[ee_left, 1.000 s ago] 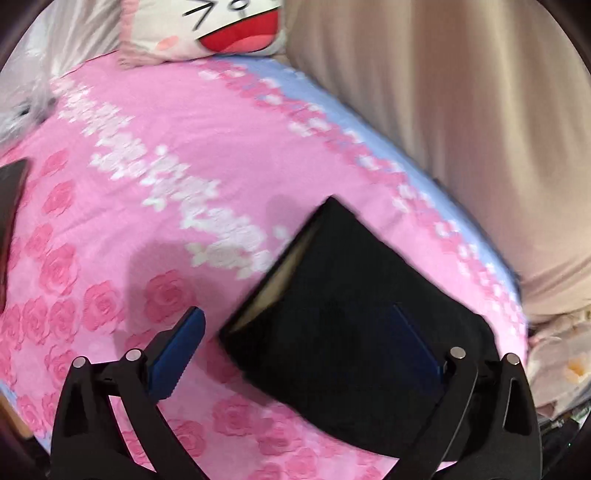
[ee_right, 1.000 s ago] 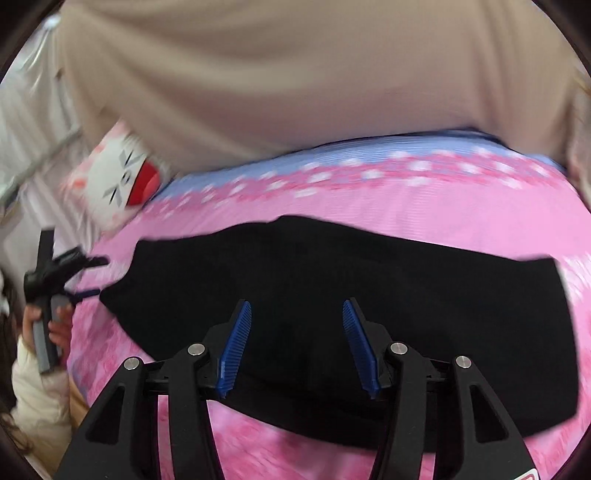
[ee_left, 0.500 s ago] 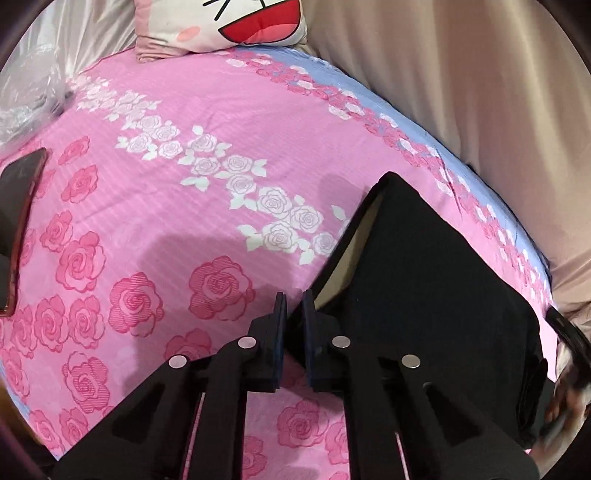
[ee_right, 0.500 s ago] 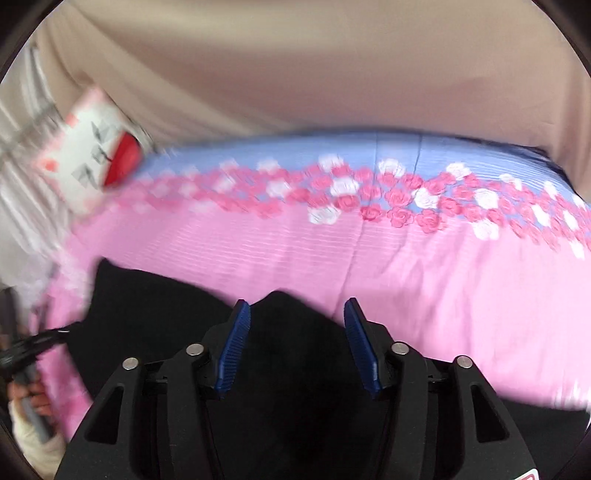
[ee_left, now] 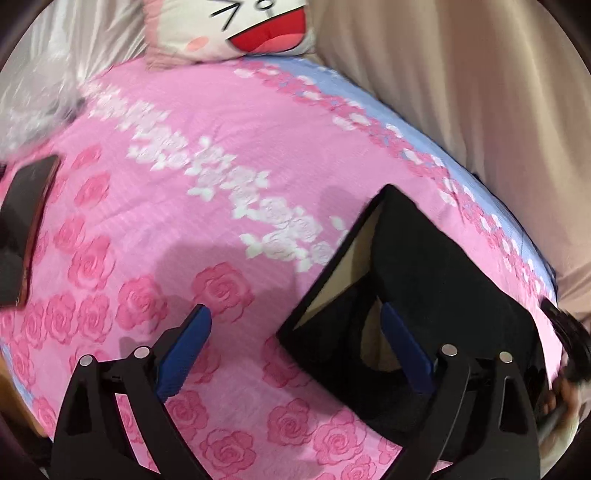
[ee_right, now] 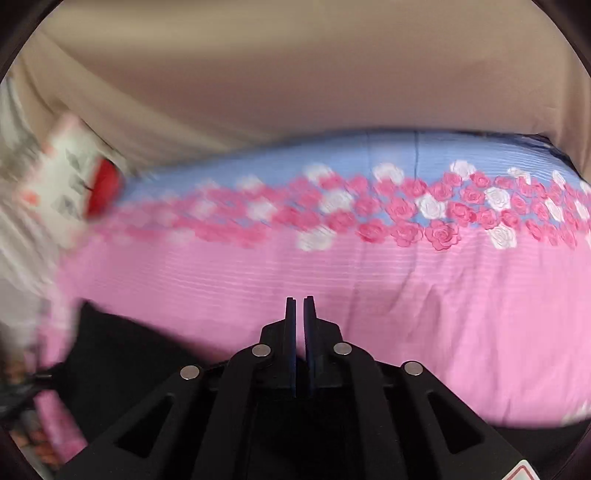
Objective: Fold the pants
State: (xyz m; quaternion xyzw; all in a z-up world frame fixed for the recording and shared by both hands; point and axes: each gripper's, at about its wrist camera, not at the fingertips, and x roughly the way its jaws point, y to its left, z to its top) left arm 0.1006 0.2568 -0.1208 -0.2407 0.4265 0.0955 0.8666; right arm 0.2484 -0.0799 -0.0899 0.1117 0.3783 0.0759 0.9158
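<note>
The black pants (ee_left: 436,288) lie on the pink rose bedsheet (ee_left: 184,221), their waist end open and showing tan lining. My left gripper (ee_left: 295,343) is open at that waist end; its right finger (ee_left: 402,343) sits inside the opening and its left finger (ee_left: 184,343) is over the sheet. In the right wrist view my right gripper (ee_right: 299,314) is shut, with black pants fabric (ee_right: 122,354) lying under and left of it; whether cloth is pinched between the fingers is hidden.
A cartoon-face pillow (ee_left: 236,29) lies at the bed's head against a beige curtain (ee_left: 461,92). A dark phone (ee_left: 26,221) lies at the left edge of the bed. The pillow (ee_right: 70,177) shows blurred in the right wrist view.
My left gripper shut at the waist edge half a second ago and is open again. My right gripper has closed and moved toward the far edge of the pants.
</note>
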